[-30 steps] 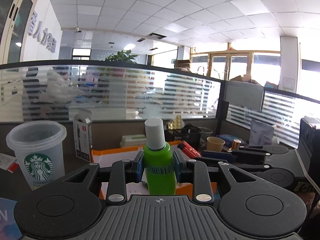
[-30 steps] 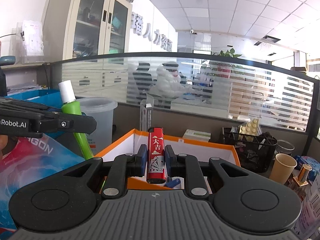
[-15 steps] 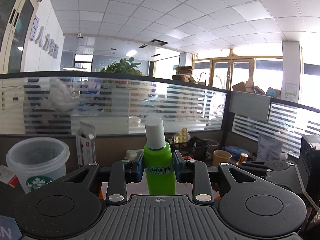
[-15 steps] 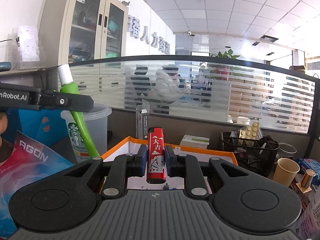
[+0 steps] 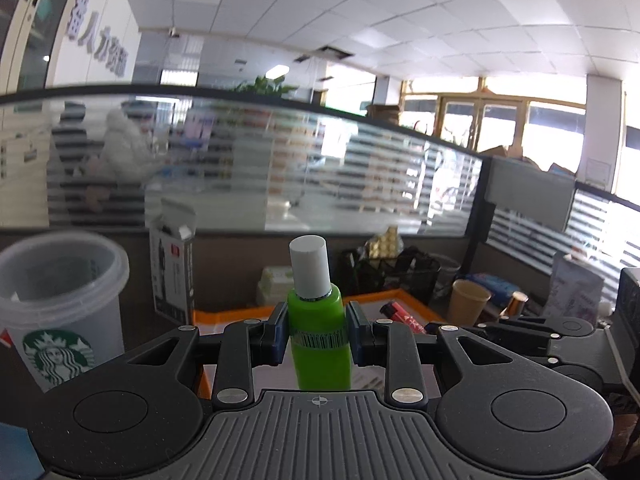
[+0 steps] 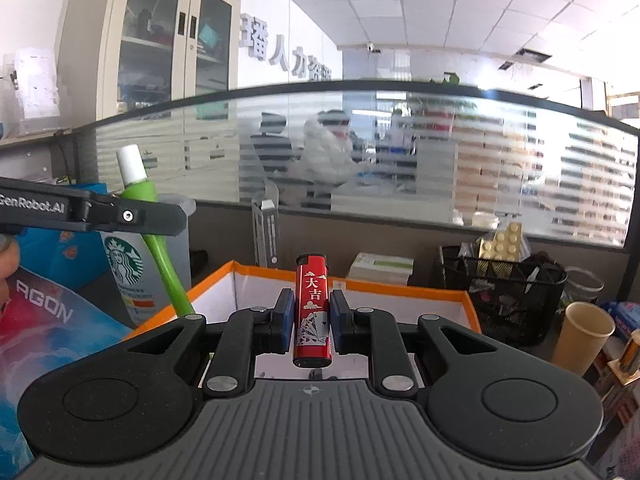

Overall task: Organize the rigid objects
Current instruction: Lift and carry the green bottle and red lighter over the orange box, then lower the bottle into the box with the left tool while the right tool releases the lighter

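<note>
My left gripper [image 5: 319, 334] is shut on a green bottle [image 5: 320, 344] with a white cap, held upright. My right gripper [image 6: 311, 317] is shut on a red lighter [image 6: 312, 316], also upright. Both hover over an orange-rimmed white box [image 6: 400, 286] on the desk. In the right wrist view the left gripper [image 6: 92, 214] reaches in from the left with the green bottle [image 6: 160, 248] slanting through it. In the left wrist view the red lighter [image 5: 402, 314] and the right gripper's black body [image 5: 540, 332] show at the right.
A clear Starbucks cup [image 5: 60, 308] stands at the left, beside an open dark carton [image 5: 174, 276]. A black mesh basket [image 6: 504, 292] and a paper cup [image 6: 582, 336] stand at the right. A frosted glass partition [image 6: 400, 160] closes the desk's far side.
Both grippers have moved forward over the box with their loads. The cup, carton and partition look larger and nearer. Neither grip has changed.
</note>
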A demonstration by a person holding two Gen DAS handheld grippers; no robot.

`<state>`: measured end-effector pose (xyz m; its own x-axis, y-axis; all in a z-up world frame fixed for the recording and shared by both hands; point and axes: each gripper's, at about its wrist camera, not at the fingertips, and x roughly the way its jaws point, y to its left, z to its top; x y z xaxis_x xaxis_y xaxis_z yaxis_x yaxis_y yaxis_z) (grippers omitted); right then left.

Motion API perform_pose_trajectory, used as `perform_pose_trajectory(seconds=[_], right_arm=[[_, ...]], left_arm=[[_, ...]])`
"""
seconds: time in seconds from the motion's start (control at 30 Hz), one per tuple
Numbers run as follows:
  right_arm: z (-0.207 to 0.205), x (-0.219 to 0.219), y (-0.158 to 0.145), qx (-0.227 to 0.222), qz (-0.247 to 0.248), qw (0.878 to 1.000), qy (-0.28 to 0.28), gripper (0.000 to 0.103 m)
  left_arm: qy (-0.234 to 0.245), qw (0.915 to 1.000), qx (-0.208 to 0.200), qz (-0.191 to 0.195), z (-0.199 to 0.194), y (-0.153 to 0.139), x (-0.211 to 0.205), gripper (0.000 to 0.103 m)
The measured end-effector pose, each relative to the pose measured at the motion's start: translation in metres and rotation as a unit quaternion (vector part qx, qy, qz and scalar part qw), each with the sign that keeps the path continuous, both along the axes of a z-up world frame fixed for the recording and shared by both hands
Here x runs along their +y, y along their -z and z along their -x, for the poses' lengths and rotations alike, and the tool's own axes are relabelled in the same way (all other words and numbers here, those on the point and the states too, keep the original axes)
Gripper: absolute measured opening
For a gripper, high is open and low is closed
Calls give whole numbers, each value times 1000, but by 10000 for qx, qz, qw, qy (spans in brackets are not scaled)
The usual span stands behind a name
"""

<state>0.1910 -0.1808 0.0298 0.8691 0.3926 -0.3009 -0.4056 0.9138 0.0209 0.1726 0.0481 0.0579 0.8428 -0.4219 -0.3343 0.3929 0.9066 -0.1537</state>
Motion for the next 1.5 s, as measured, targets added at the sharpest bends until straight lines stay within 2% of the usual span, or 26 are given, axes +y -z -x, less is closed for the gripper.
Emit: perform_pose_trajectory(seconds=[0.53, 0.73, 0.9, 1.13, 1.33, 1.5], right_arm=[[-29, 0, 26, 702, 28, 9974, -145, 17], [-41, 3, 35, 990, 209, 9947, -167, 17], [-53, 8, 43, 1219, 421, 9916, -80, 17], [-57, 8, 48, 1244, 416, 9914, 33, 17], [-62, 11, 50, 1195, 574, 9910, 166, 17], [-62, 9, 50, 1190, 603, 9908, 208, 18]], left_arm=[[86, 9988, 479, -68, -26, 27, -3, 28], [149, 9967, 796, -71, -43, 39, -7, 28], [122, 9962, 861, -74, -55, 40, -10, 28], [160, 9950, 976, -126, -71, 42, -22, 28], [163, 9884, 1503, -125, -96, 62, -32, 28], [187, 9850, 1702, -220, -97, 75, -35, 28]])
